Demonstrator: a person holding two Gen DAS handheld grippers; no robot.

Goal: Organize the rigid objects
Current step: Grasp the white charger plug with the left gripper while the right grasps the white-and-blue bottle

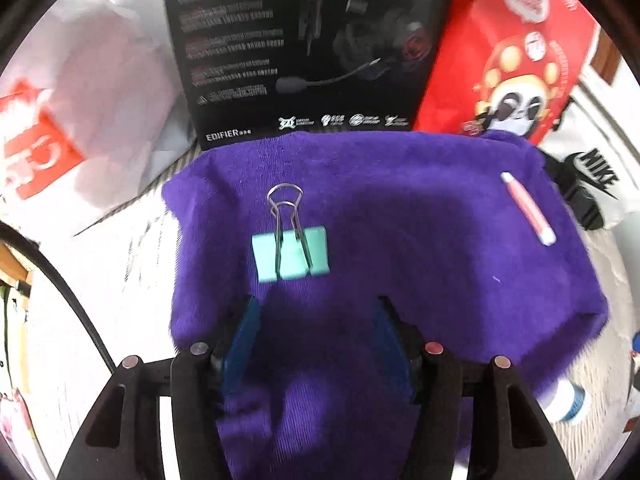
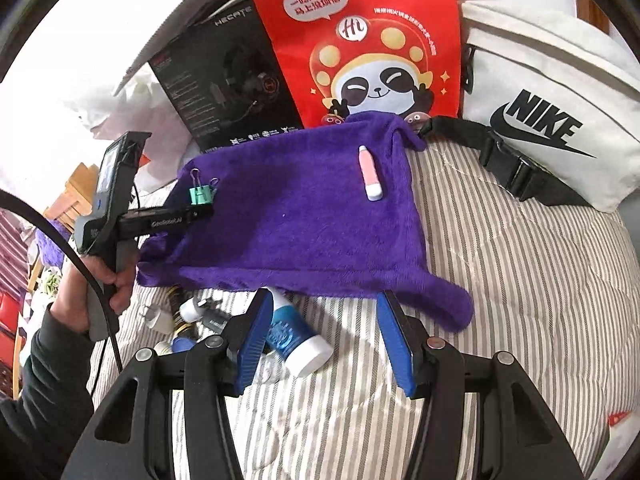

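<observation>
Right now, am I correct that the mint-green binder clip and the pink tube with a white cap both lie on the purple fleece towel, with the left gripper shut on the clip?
Not quite: the left gripper is open, its blue jaws apart and short of the mint-green binder clip, as the left wrist view shows. The clip and the pink tube with a white cap do both lie on the purple fleece towel.

A grey-and-white striped quilted bedspread (image 2: 500,264) fills the brightly lit scene, with wooden furniture (image 2: 70,196) at its left edge.

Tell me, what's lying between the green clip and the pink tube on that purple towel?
Nothing: only bare purple towel lies between the green clip and the pink tube. The right wrist view shows it best.
</observation>
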